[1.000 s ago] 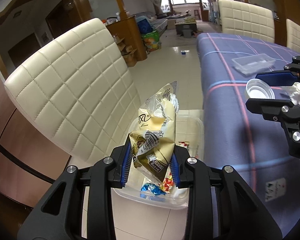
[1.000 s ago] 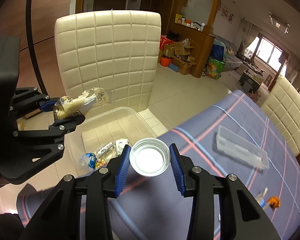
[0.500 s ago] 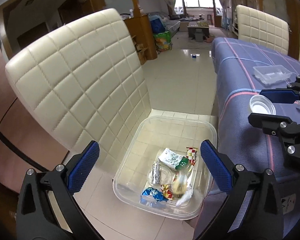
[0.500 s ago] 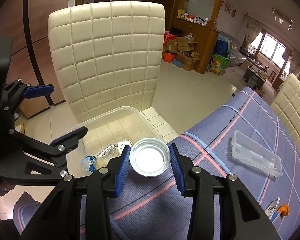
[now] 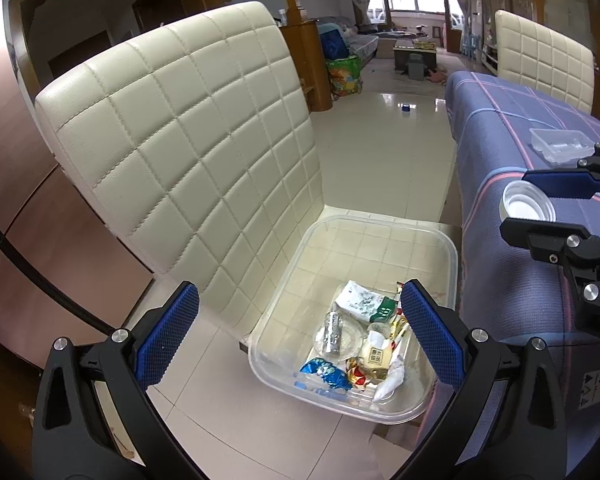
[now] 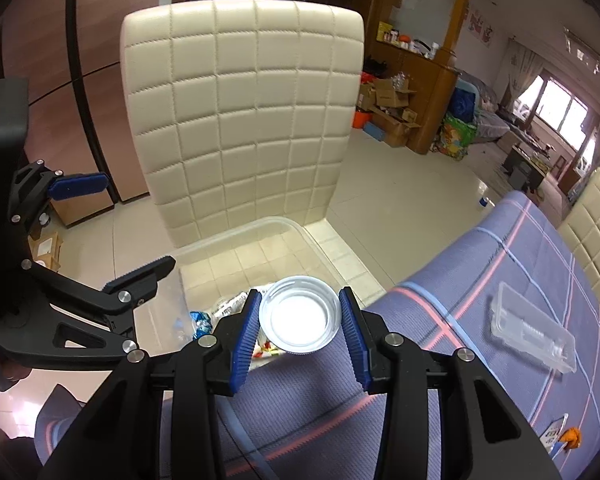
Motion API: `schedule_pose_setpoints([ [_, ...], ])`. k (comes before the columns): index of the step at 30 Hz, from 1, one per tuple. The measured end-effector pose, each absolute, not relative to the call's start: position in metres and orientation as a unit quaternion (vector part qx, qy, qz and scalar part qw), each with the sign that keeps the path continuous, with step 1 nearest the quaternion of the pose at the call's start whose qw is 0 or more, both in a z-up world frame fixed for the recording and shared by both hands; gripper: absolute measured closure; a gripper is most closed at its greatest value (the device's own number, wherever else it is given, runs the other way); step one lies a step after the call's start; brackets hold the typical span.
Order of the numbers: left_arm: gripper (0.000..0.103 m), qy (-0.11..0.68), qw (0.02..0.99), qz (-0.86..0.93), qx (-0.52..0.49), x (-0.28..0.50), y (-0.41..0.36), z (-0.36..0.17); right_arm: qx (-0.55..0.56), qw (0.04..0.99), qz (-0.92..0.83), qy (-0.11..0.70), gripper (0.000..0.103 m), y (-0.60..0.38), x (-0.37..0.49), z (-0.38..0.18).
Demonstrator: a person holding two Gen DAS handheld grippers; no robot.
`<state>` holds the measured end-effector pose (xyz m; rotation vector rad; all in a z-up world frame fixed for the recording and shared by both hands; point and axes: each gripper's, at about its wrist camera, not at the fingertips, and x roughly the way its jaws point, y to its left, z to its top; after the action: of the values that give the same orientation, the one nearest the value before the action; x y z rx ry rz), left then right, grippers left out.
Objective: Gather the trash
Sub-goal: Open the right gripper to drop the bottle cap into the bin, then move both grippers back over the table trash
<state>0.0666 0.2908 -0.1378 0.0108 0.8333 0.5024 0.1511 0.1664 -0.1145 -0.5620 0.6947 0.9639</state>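
Trash bin [image 5: 454, 248] beneath wide-spread left tongs [image 5: 300, 334], angled downward

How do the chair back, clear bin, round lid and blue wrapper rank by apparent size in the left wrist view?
1. Chair back
2. Clear bin
3. Round lid
4. Blue wrapper, looking about equal to the lid.

The left gripper [image 5: 300, 340] hangs with jaws wide apart and empty above the clear plastic bin [image 5: 452, 256] on the chair seat. Wrappers [image 5: 362, 304] lie in the bin's near end. At right, the right gripper [image 5: 540, 210] clamps a round clear cup [image 5: 526, 204].
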Motion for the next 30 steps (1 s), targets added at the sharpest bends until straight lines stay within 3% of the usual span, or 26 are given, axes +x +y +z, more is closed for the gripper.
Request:
schedule_pose_setpoints([
  [2, 0.003, 0.400, 0.883, 0.246, 0.006, 0.065, 0.293, -0.137, -0.265, 0.787, 0.455, 0.321, 0.063, 0.170, 0.149, -0.114],
  [4, 0.003, 0.400, 0.882, 0.248, 0.005, 0.063, 0.295, -0.135, -0.274, 0.788, 0.449, 0.319, 0.050, 0.171, 0.147, -0.116],
  [5, 0.003, 0.400, 0.883, 0.248, 0.004, 0.062, 0.296, -0.134, -0.276, 0.794, 0.444, 0.310, 0.037, 0.169, 0.145, -0.115],
  [6, 0.003, 0.399, 0.883, 0.247, 0.004, 0.062, 0.296, -0.133, -0.274, 0.799, 0.441, 0.303, 0.035, 0.168, 0.144, -0.113],
  [20, 0.003, 0.390, 0.893, 0.222, 0.015, 0.067, 0.271, -0.124, -0.248, 0.823, 0.400, 0.318, 0.034, 0.131, 0.154, -0.105],
  [30, 0.003, 0.375, 0.909, 0.178, 0.034, 0.076, 0.223, -0.111, -0.229, 0.862, 0.305, 0.335, 0.034, 0.046, 0.164, -0.103],
])
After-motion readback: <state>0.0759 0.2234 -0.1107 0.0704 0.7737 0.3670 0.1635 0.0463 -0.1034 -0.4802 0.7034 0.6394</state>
